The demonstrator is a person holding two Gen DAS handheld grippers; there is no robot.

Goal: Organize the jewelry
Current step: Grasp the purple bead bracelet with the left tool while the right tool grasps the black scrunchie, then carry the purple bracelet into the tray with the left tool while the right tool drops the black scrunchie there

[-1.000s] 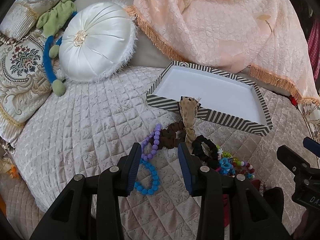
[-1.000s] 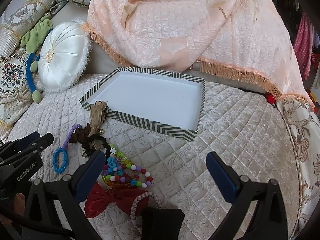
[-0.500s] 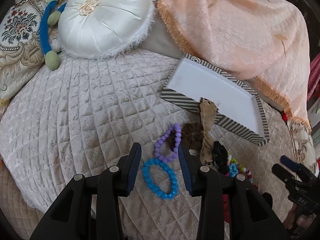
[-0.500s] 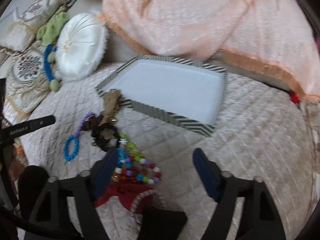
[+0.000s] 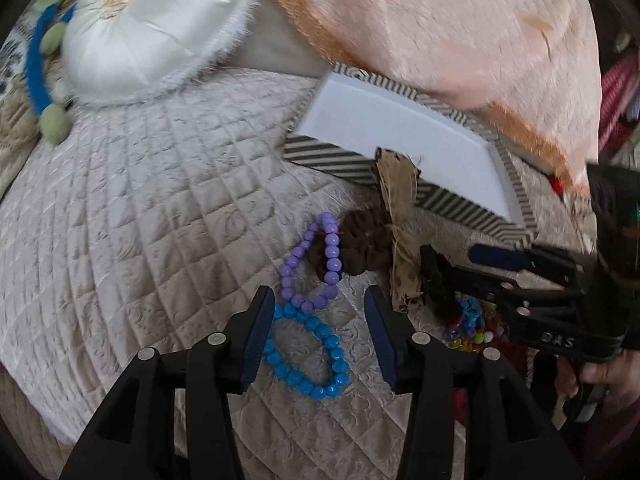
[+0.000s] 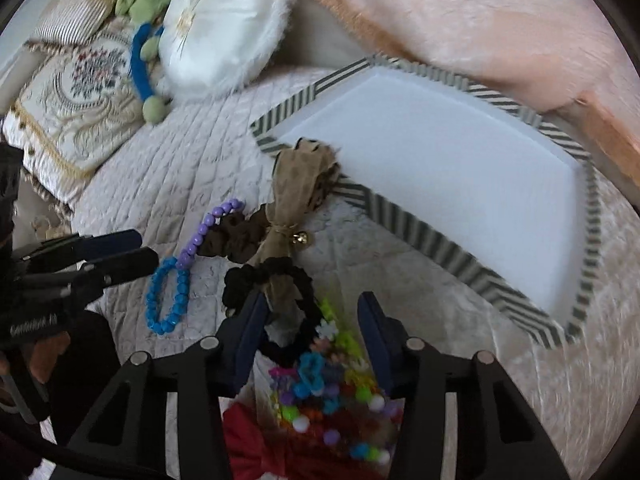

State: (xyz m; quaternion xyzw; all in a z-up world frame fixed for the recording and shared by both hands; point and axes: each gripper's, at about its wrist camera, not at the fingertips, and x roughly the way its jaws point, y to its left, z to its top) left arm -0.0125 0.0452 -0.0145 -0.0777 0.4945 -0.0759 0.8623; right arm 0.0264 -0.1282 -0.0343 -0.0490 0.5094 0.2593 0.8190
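Observation:
A white tray with a striped rim [image 5: 320, 156] [image 6: 404, 232] lies on the quilted bed. In front of it lies jewelry: a purple bead bracelet [image 5: 310, 264] [image 6: 204, 232], a blue bead bracelet [image 5: 308, 354] [image 6: 166, 296], a brown scrunchie [image 5: 368, 248] [image 6: 232, 232], a tan ribbon bow [image 5: 400, 216] [image 6: 296, 188], a black scrunchie [image 6: 272, 280], multicoloured bead bracelets [image 6: 324, 384] and a red bow [image 6: 252, 444]. My left gripper [image 5: 320, 320] is open, straddling the blue bracelet. My right gripper [image 6: 312, 332] is open over the black scrunchie and the coloured beads.
A round white cushion [image 5: 148, 28] [image 6: 224, 28] and embroidered pillows [image 6: 80, 92] lie at the back left. A peach fringed cloth [image 5: 440, 20] [image 6: 480, 20] hangs over the tray's far side. A green and blue plush toy [image 6: 148, 52] rests by the cushion.
My left gripper has moved closer to the blue bracelet. My right gripper has narrowed and moved left and down over the black scrunchie and coloured beads.

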